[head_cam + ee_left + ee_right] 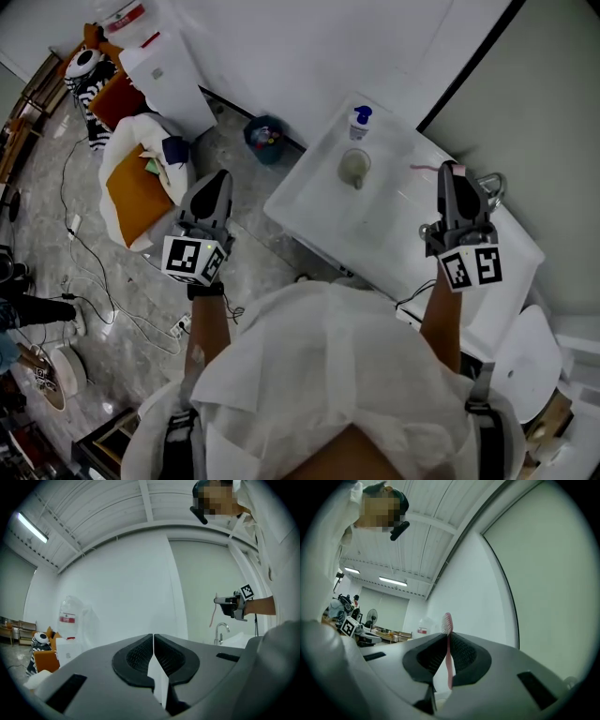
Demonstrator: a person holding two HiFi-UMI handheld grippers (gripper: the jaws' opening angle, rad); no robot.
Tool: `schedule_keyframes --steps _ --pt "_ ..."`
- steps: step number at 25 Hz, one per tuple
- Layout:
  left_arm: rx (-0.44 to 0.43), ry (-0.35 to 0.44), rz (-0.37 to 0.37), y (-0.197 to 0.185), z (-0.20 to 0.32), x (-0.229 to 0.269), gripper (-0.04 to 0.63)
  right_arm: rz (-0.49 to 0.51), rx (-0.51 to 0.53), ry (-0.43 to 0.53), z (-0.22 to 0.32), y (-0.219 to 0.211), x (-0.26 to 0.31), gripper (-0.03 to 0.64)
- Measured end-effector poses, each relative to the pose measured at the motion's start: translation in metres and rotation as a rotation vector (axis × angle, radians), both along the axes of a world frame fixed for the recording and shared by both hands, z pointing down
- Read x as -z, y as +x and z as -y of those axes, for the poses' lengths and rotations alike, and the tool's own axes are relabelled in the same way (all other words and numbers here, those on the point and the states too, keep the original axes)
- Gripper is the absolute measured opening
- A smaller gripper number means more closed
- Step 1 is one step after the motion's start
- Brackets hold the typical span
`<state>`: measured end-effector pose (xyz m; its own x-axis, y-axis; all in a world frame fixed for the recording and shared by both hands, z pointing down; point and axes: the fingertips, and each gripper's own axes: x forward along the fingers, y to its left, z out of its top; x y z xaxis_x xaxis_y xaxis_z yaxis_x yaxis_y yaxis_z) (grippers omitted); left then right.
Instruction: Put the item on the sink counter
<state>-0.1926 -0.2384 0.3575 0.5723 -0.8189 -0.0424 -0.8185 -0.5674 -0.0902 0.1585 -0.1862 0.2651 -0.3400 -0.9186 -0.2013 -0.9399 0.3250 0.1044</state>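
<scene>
- The placing is not yet done: the pink toothbrush (449,663) is clamped in the right tongs (449,641), not lying on the sink tabletop (319,202).
- What is left, as I judge it, is the whole put-down: lower the brush to a bare patch of the tabletop, open the tongs and draw clear.
- In the right gripper view the jaws are pressed on the brush's handle. The bristle head stands above the jaw tips, and the rest of the handle runs down between the pads.
- In the head view the right tongs (452,173) are held over the right part of the tabletop, near the faucet (492,185). How high above the surface they are is hard to tell from that steep angle.
- The left tongs (153,641) are closed together with nothing between them. In the head view they (217,183) are over the floor, off the tabletop's left edge and well apart from the brush.
- A cup (353,169) and a blue-topped pump bottle (360,122) stand at the far end of the tabletop. The near part looks bare, so there seems to be room for the brush.
</scene>
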Motion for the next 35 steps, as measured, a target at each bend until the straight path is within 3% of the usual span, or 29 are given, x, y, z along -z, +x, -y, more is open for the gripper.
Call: schedule_keyframes --steps 8,20,35 --pt "-0.01 -0.009 -0.015 0.017 0.005 -0.003 0.02 -0.004 0.079 0.017 0.026 -0.018 0.018 0.023" --pt "0.001 -0.035 -0.029 0.024 0.017 -0.015 0.02 -0.031 0.136 -0.039 0.073 -0.033 -0.003 0.023" --pt "-0.005 -0.055 -0.015 0.029 0.024 -0.025 0.02 -0.012 0.155 -0.204 0.115 -0.039 -0.083 0.023"
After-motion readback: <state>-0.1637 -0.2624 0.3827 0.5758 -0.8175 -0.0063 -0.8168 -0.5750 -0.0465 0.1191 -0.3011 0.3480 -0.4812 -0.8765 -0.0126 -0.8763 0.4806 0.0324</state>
